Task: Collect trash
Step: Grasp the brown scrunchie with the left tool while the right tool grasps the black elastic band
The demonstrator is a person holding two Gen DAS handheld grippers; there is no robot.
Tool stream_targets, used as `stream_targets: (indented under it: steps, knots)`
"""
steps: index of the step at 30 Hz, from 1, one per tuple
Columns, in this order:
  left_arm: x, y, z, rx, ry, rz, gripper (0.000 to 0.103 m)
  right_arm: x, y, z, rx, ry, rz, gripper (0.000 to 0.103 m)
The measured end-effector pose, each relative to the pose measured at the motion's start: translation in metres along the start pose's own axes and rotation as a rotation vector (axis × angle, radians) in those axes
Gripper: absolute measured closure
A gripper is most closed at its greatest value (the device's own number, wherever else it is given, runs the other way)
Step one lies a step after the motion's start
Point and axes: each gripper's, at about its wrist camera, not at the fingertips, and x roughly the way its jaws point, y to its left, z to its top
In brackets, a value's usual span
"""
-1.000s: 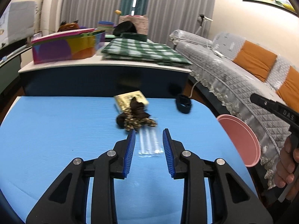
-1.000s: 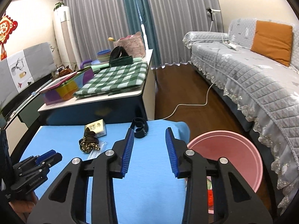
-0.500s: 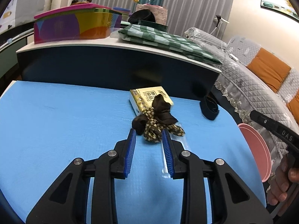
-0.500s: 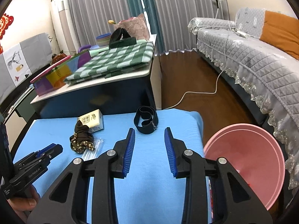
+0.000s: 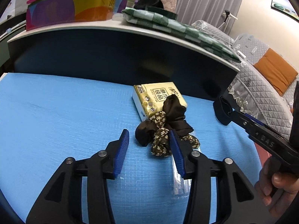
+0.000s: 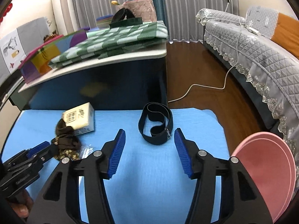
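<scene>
A blue table [image 5: 56,112] holds a dark brown and patterned fabric bundle [image 5: 162,128], a gold tissue pack [image 5: 158,97], a clear plastic wrapper [image 5: 179,183] and a black elastic band [image 6: 153,140]. My left gripper [image 5: 149,133] is low over the table with its jaws opening. The bundle's near end sits between its tips, and the left pad stands clear of it. My right gripper [image 6: 149,131] also has its jaws opening. The band lies just ahead of its tips and nothing is pressed. In the right wrist view, the left gripper [image 6: 48,147] reaches the bundle [image 6: 67,138].
A pink bin [image 6: 265,168] stands off the table's right edge. Behind the table a dark cabinet [image 6: 112,85] carries a green checked cloth [image 6: 119,39] and a colourful box [image 5: 71,7]. A grey-covered sofa [image 6: 252,52] and a white cable [image 6: 205,87] on the wood floor lie to the right.
Both grippers have come forward and down toward the table, and their jaws have widened. The left one has closed in on the fabric bundle, the right one on the black band.
</scene>
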Motion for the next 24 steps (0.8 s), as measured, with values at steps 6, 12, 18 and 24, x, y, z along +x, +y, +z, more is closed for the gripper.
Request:
stream_targets:
  steps: [6,12,18,24]
  knots:
    - [0.006,-0.001,0.001,0.014,0.021,-0.007,0.058,0.017,0.003,0.005,-0.001,0.027,-0.02,0.049]
    - [0.011,-0.005,0.0,0.025,0.043,-0.025,0.059,0.021,-0.006,0.004,0.027,0.041,-0.021,0.077]
    - [0.009,-0.007,-0.002,0.024,0.047,-0.067,0.085,0.008,-0.01,0.0,0.041,0.035,-0.002,0.094]
    - [-0.004,-0.015,-0.005,0.047,0.034,-0.054,0.091,-0.026,-0.009,-0.003,0.026,-0.002,0.001,0.095]
